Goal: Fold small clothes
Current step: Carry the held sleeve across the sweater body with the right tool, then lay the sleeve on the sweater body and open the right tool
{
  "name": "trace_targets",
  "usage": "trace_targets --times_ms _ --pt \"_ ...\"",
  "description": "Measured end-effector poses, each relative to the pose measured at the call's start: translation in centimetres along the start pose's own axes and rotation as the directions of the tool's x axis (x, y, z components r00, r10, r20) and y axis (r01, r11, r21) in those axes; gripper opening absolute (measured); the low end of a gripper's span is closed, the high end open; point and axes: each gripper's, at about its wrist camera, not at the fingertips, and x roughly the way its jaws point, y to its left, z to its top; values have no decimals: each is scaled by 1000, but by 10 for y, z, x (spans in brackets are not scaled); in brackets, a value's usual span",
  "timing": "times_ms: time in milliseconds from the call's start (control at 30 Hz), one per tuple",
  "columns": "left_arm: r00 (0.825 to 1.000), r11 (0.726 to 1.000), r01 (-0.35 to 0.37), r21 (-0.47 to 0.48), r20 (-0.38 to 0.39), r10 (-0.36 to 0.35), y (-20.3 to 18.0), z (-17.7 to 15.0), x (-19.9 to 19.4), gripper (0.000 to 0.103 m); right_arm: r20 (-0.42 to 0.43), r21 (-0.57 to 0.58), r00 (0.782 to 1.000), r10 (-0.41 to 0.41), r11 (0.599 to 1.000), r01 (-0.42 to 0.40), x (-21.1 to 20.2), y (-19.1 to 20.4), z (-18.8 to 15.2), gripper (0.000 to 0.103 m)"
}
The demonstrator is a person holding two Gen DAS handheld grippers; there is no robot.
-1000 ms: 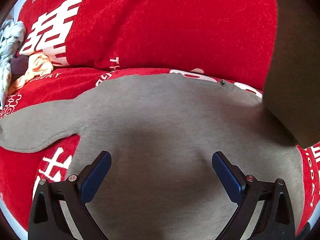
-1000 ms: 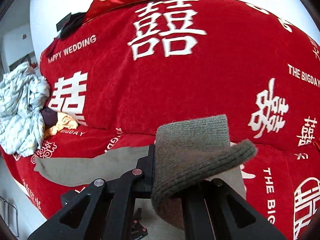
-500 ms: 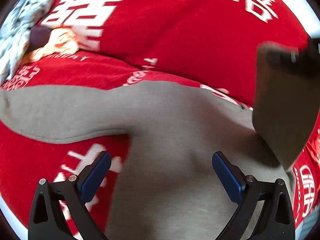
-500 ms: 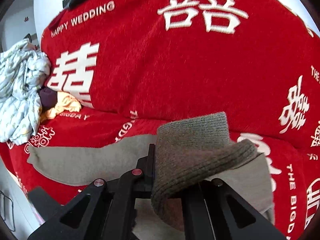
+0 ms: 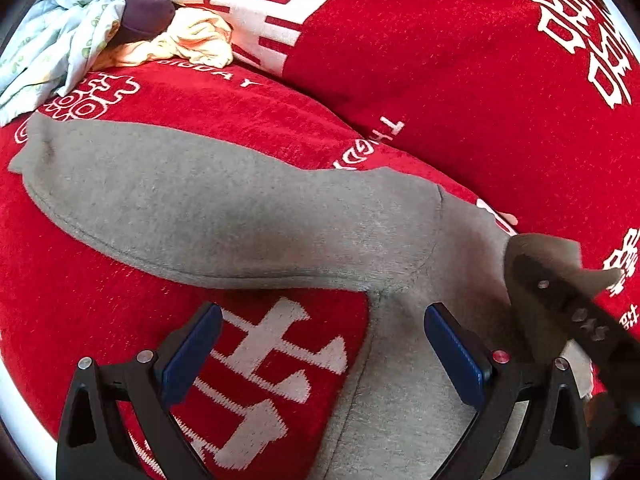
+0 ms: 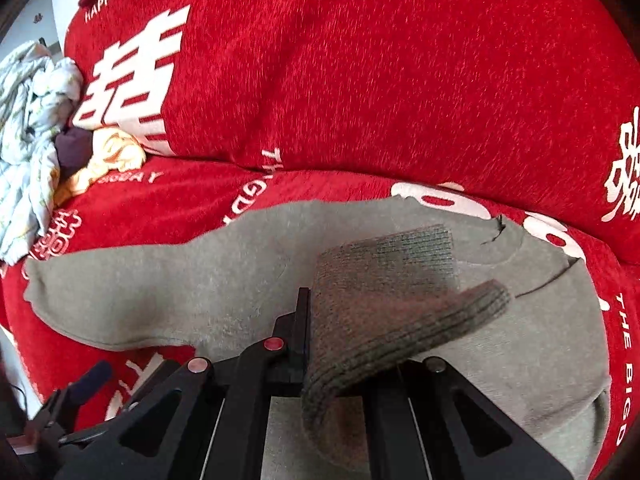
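A small grey sweater (image 5: 248, 216) lies flat on the red sofa seat, its left sleeve (image 6: 120, 280) stretched out to the left. My left gripper (image 5: 320, 344) is open and empty, hovering above the sweater's left armpit. My right gripper (image 6: 344, 344) is shut on the ribbed cuff (image 6: 392, 300) of the right sleeve and holds it over the sweater's chest, below the neckline (image 6: 504, 248). In the left wrist view the right gripper (image 5: 568, 304) shows at the right edge with the cuff in it.
The sofa wears a red cover (image 6: 360, 80) with white characters. A heap of clothes lies at the far left: a pale printed garment (image 5: 60, 32), a dark purple piece (image 5: 144, 16) and a yellow one (image 5: 192, 44). The backrest (image 5: 440, 60) rises behind the sweater.
My left gripper has swung left, from over the sweater's body to its left armpit. My right gripper has lowered the cuff over the chest.
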Motion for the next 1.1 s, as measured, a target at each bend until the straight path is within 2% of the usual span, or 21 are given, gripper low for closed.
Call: trace_targets --times_ms 67,200,267,300,333,400,467,533,667,733,767,833,900,933,1033,1100 --pt "1000 1000 -16 6 -3 16 0 1 2 101 -26 1 1000 8 1000 -8 9 1 -2 5" --pt "1000 999 20 -50 -8 -21 14 7 3 101 -115 20 986 122 993 -120 19 -4 -6 13" --pt "1000 996 17 -93 8 -17 24 10 0 101 -112 38 980 164 986 -160 13 -7 -8 23" --pt "1000 994 24 -108 12 -23 28 10 -1 101 -105 40 975 196 981 -192 7 -9 -9 36" --pt "999 992 34 -119 12 -33 29 10 -1 101 -94 38 971 222 975 -219 0 -11 -9 56" --pt "998 989 58 -139 9 -57 31 10 0 101 -41 32 966 255 967 -254 -20 -17 -10 74" --pt "998 988 65 -137 13 -64 29 10 -1 101 0 31 955 298 954 -298 -38 -24 -8 74" --pt "998 990 65 -122 19 -63 24 9 -1 101 18 33 955 296 955 -296 -52 -32 -6 74" --pt "994 991 105 -82 31 -103 12 5 -5 101 13 12 982 187 982 -187 -64 -61 -19 75" --pt "991 990 131 -50 32 -130 1 3 -8 101 -11 -3 998 66 998 -66 -62 -87 -34 75" --pt "988 989 149 -20 32 -148 -8 0 -9 101 -21 -6 999 -24 1000 23 -61 -107 -48 75" --pt "984 983 177 53 26 -178 -29 -7 -12 101 -20 -7 987 -158 987 158 -63 -137 -68 75" --pt "980 968 197 157 10 -201 -58 -18 -11 101 -25 -18 954 -298 955 297 -66 -171 -90 75" --pt "979 958 200 204 3 -205 -71 -23 -11 101 -31 -26 940 -339 941 338 -67 -186 -98 75" --pt "979 931 198 306 -26 -200 -104 -35 -1 101 -45 -37 907 -419 908 418 -69 -220 -117 75" --pt "983 924 183 336 -52 -175 -116 -40 9 101 -50 -24 902 -429 903 428 -69 -230 -119 74"
